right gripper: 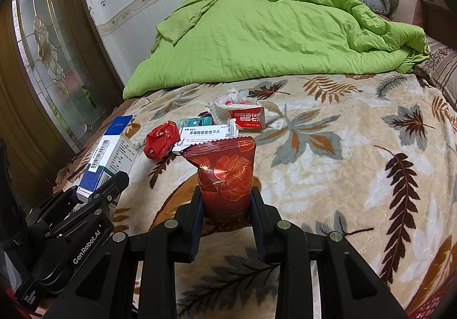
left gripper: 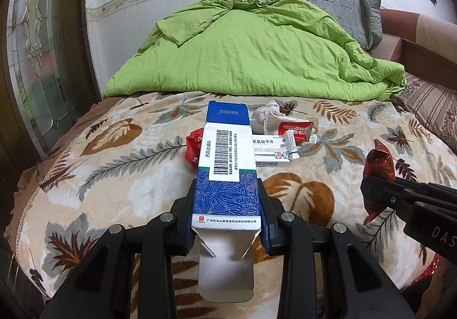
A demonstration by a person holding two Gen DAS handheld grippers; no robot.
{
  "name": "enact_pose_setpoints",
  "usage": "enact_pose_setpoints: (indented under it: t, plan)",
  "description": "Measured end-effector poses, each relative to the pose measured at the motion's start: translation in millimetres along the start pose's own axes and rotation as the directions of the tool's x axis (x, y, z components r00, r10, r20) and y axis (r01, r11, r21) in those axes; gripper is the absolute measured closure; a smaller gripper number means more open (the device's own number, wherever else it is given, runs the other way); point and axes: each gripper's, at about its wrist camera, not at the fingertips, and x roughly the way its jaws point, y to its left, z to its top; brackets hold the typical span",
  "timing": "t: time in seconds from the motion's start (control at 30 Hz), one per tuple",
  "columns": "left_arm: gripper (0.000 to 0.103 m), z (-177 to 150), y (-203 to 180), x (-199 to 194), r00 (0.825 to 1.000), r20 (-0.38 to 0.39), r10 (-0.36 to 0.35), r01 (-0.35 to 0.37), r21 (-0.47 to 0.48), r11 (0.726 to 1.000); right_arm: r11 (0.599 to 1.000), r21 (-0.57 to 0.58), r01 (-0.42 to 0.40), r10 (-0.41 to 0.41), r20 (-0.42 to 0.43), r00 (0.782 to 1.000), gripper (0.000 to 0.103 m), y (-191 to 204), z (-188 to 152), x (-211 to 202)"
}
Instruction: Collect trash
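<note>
My left gripper [left gripper: 227, 190] is shut on a long blue-and-white medicine box [left gripper: 225, 165] with a barcode, held above the bed; the same box [right gripper: 110, 153] shows at the left of the right wrist view. My right gripper [right gripper: 225, 196] is shut on a red snack packet [right gripper: 228, 176] with a gold rose print, and that packet [left gripper: 380, 176] appears at the right of the left wrist view. More trash lies on the leaf-patterned blanket [left gripper: 114, 176]: a crumpled red wrapper [right gripper: 158, 142], a flat white pill box [right gripper: 205, 133], a red-and-white tissue pack [right gripper: 248, 119] and crumpled tissue [right gripper: 234, 96].
A bunched green quilt [left gripper: 242, 53] covers the far half of the bed, with a grey pillow [left gripper: 337, 5] behind it. A dark wooden door with patterned glass [left gripper: 37, 48] stands at the left. The bed's near edge drops off below the grippers.
</note>
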Motion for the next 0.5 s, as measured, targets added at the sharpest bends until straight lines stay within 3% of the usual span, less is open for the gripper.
enact_pose_setpoints:
  t: [0.5]
  plan:
    - [0.070, -0.3, -1.6, -0.6, 1.000, 0.002, 0.002, -0.002, 0.002, 1.000, 1.000, 0.001, 0.000, 0.000, 0.001, 1.000, 0.070, -0.6, 0.0, 0.5]
